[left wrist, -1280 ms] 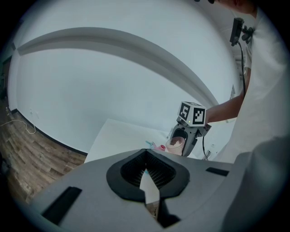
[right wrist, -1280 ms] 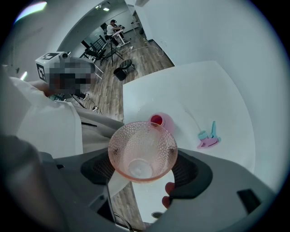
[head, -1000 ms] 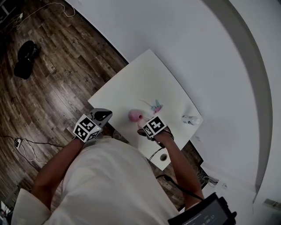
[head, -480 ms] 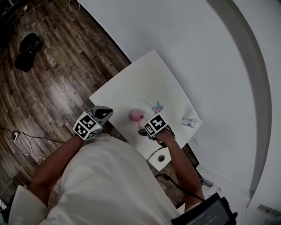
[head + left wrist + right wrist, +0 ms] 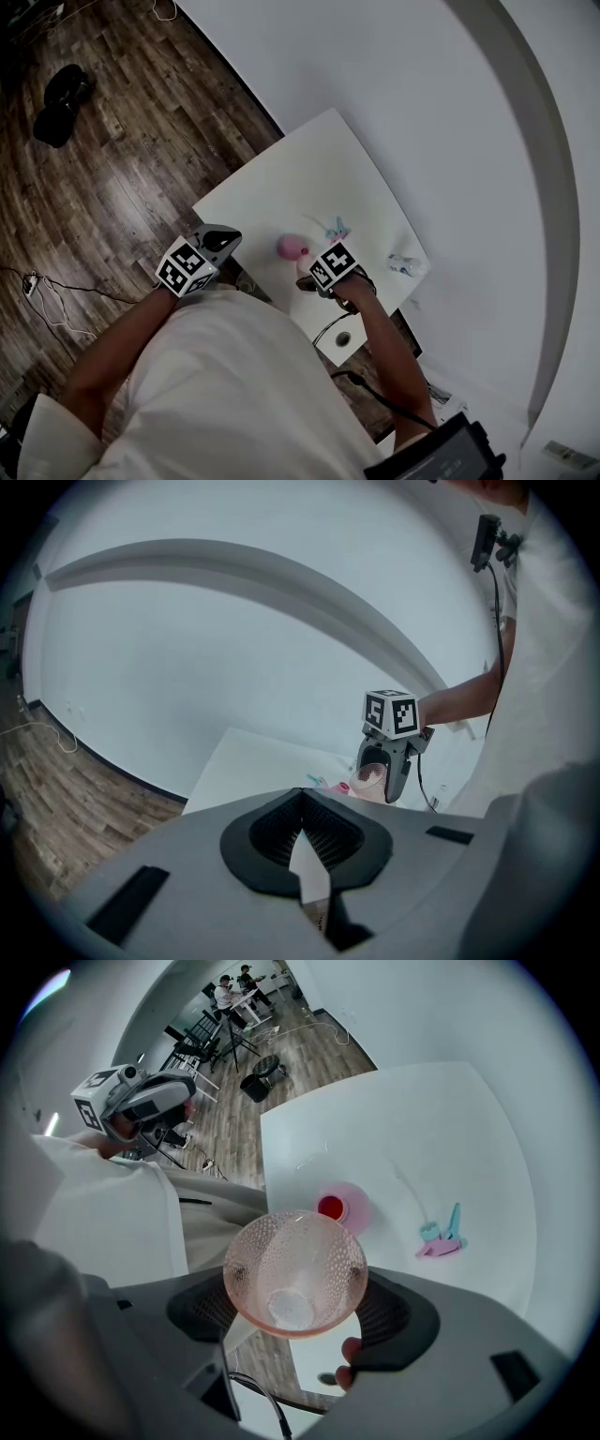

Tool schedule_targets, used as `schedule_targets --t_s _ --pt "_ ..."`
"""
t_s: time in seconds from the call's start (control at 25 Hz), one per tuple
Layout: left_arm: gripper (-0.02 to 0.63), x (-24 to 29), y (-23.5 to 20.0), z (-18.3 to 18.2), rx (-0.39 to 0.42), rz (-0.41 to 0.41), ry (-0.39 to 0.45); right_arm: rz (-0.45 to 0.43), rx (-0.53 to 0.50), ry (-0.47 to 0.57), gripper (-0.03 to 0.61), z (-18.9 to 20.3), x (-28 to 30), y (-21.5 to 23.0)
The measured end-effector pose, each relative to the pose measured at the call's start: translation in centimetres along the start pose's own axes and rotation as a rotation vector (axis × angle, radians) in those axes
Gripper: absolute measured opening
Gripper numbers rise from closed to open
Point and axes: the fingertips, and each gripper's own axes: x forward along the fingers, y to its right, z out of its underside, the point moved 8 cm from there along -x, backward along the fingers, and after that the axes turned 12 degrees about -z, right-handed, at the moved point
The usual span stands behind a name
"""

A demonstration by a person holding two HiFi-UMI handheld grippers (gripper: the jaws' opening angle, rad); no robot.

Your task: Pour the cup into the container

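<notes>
Pinching the pink dimpled cup (image 5: 295, 1274) at lower centre of its own view, the right gripper (image 5: 302, 1321) hung over the white table (image 5: 422, 1119), the pink container (image 5: 343, 1206) just above the cup in frame. The left gripper (image 5: 307, 850) had its jaws pressed together on nothing.

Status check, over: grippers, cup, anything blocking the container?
Left gripper shut, empty, held aside. Right gripper shut on pink cup, tipped toward pink container; cup looks empty. Small blue-pink item beside container, not blocking.

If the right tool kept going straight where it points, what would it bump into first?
Probably the pink container on the white table, just past the cup the right tool holds; depth unclear.
</notes>
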Motion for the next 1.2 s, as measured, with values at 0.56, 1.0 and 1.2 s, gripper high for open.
schedule_targets --t_s 0.56,1.0,1.2 --pt "0.011 -0.27 -0.54 0.09 -0.009 -0.01 0.004 -0.024 0.009 -0.046 0.373 -0.42 -0.11 -0.05" --pt "0.011 -0.13 -0.69 0.29 -0.015 -0.006 0.003 -0.028 0.013 -0.056 0.373 -0.33 -0.27 -0.18" --pt "0.012 0.01 -0.77 0.25 -0.014 -0.004 0.006 -0.029 0.017 -0.07 0.373 -0.28 -0.42 -0.23"
